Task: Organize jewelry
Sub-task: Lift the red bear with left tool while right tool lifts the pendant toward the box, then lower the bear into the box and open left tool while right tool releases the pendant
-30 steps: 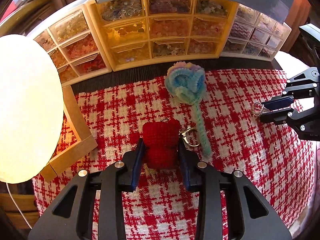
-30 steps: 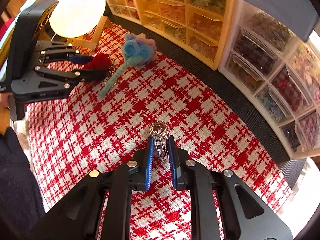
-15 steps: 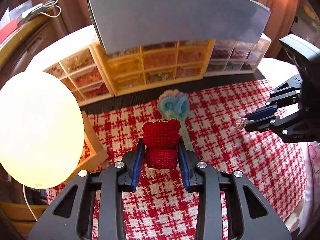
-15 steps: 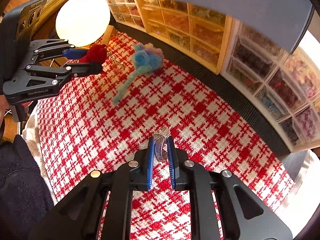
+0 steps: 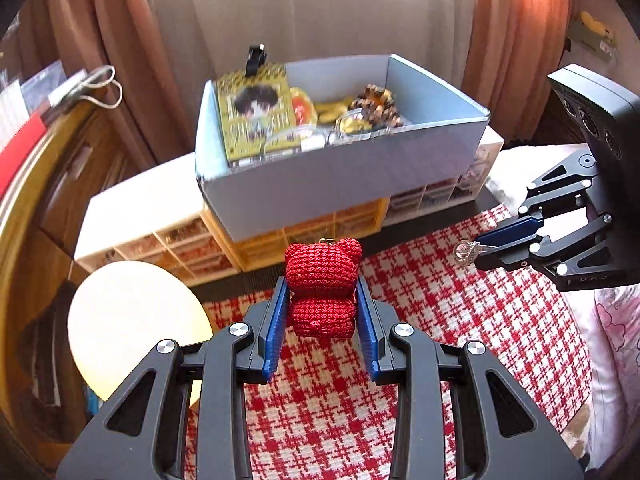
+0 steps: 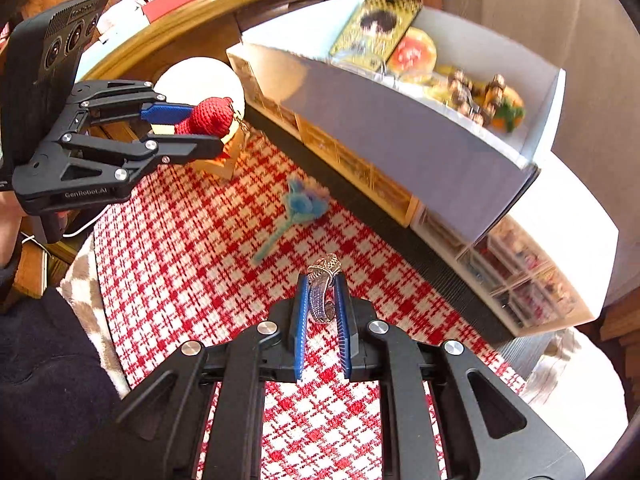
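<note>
My left gripper is shut on a red crocheted bear keychain and holds it in the air above the checked cloth; it also shows in the right wrist view. My right gripper is shut on a silver ring, held above the cloth; it also shows in the left wrist view. A grey-blue open box with trinkets inside sits on top of the bead drawer units, ahead of both grippers. A blue pipe-cleaner flower lies on the cloth.
Yellow and white bead drawer units line the back of the red-and-white cloth. A glowing round lamp on a wooden base stands at the left. Curtains hang behind the box.
Both grippers have risen well above the cloth with their items. The open top of the box has come into view. The flower stays on the cloth.
</note>
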